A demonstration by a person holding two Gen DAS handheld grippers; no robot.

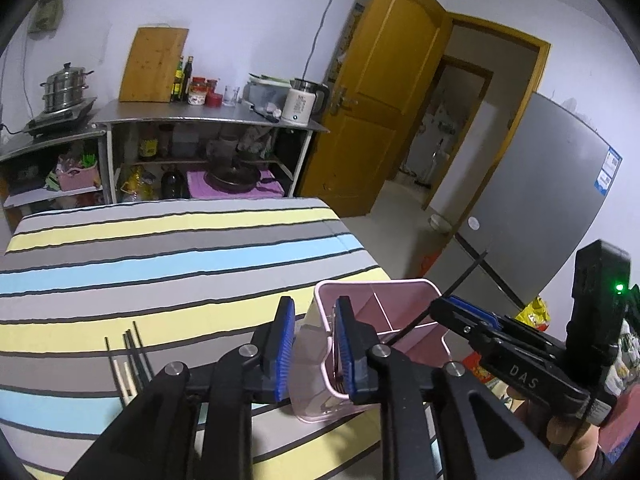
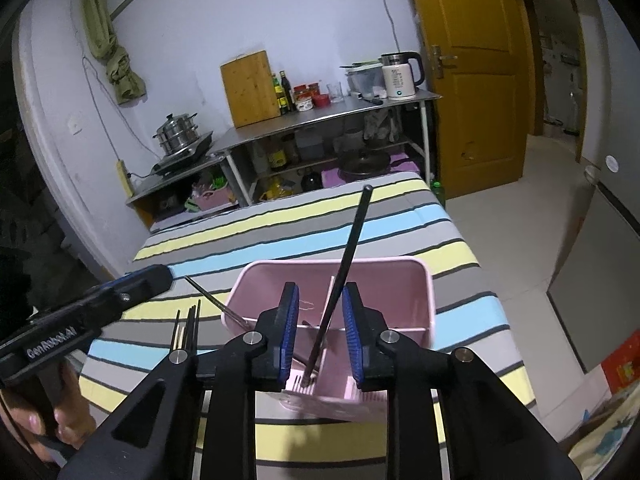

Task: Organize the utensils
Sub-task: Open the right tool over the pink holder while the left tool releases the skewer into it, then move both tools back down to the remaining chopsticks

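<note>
Black gripper [image 1: 466, 312] reads "DAS"; other gripper [image 2: 152, 280], "GenRobot.AI".

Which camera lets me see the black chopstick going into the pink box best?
The right wrist view. There the black chopstick runs full length between the open right gripper fingers, its lower end down inside the pink box. The left wrist view shows only a thin slanted part of it over the box, beside the right gripper.
</note>
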